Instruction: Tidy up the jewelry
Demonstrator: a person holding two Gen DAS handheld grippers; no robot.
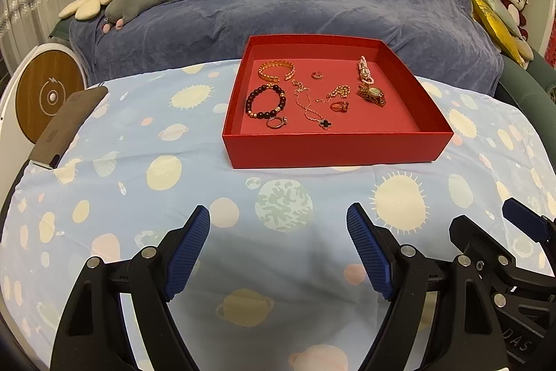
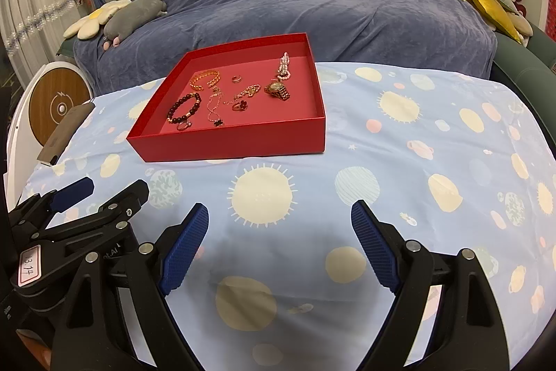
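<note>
Red tray (image 1: pixel 333 148): shallow, open, on the planet-print cloth (image 1: pixel 139 162) over the table, well ahead of both tools.

Contents, all loose on the tray floor:
- gold cuff bracelet (image 1: pixel 276 70), far left;
- dark bead bracelet (image 1: pixel 266 101), near left, with a ring (image 1: pixel 276 123) just in front of it;
- thin chain with a black clover pendant (image 1: pixel 325 124), centre;
- small ring (image 1: pixel 316 74), far centre;
- second gold chain (image 1: pixel 338 91) and a red-stone ring (image 1: pixel 340 106), right of centre;
- pink bead strand (image 1: pixel 364 70) and gold watch (image 1: pixel 372 94), right side.

Left gripper (image 1: pixel 278 214): jaws spread wide, nothing between them, above bare cloth, clear of the tray.

Right gripper (image 2: pixel 279 212): likewise spread and empty; the tray lies ahead and to its left.
</note>
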